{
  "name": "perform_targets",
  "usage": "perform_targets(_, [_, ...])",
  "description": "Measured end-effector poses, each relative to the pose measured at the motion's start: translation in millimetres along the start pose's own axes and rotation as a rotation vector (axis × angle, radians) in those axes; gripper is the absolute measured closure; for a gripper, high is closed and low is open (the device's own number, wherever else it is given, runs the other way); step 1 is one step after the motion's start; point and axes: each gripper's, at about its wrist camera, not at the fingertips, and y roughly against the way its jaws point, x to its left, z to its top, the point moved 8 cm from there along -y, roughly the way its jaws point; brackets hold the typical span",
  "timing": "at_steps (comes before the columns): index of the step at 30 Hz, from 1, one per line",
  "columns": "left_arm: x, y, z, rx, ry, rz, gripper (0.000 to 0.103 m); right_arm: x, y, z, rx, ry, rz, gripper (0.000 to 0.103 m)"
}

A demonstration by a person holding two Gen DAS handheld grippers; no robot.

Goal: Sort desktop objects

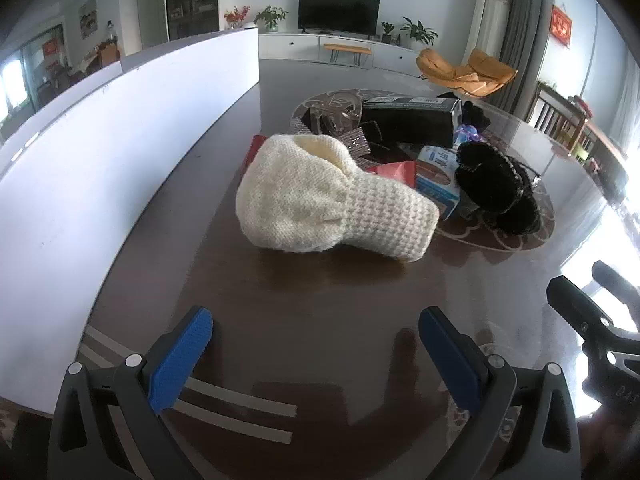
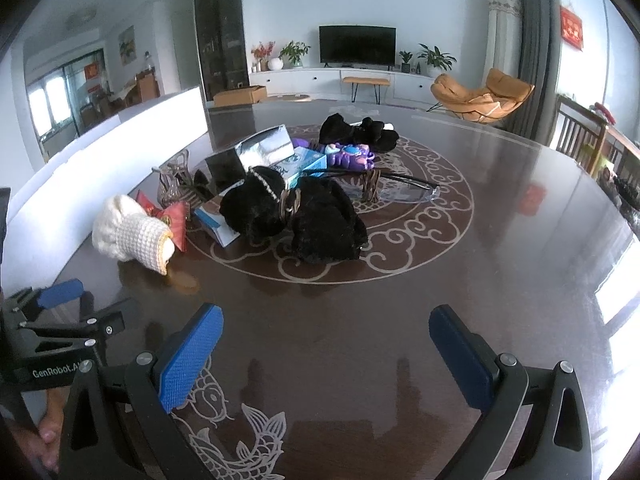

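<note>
The dark surface (image 2: 500, 240) carries a pile: black furry items (image 2: 320, 220), a cream knit hat (image 1: 320, 200) at its left edge, a purple toy (image 2: 352, 156). Left tongs (image 1: 316, 344) and right tongs (image 2: 326, 340) hover released, empty.

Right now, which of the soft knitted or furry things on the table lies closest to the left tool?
The cream knitted hat. It lies apart at the near-left edge of the pile, straight ahead of the open left tool; the black furry pieces sit farther back to the right.
</note>
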Motion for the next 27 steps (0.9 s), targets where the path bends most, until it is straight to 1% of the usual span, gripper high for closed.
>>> perform_targets(4, [-2,-2,-3,0.010,-0.042,0.032,0.000,4,-4,-2,0.013,0.029,-0.021,0.000])
perform_targets(9, [-1,-4,-2,0.012,-0.047,0.026,0.000,5,-9,-4,0.033,0.040,-0.042,0.000])
perform_targets(17, [-2,-6,3,0.017,-0.075,0.006,0.000,-1,-21,-7,0.095,0.007,-0.057,0.000])
perform_targets(20, [-3,-5,2,0.010,-0.097,-0.010,0.000,2,-23,-9,0.104,0.026,-0.066,0.000])
perform_targets(24, [-3,-5,3,0.006,-0.128,-0.037,0.000,6,-24,-9,0.103,0.066,-0.104,0.000])
perform_targets(27, [-1,-2,-1,-0.004,-0.126,-0.036,0.000,5,-27,-9,0.112,0.063,-0.120,0.000])
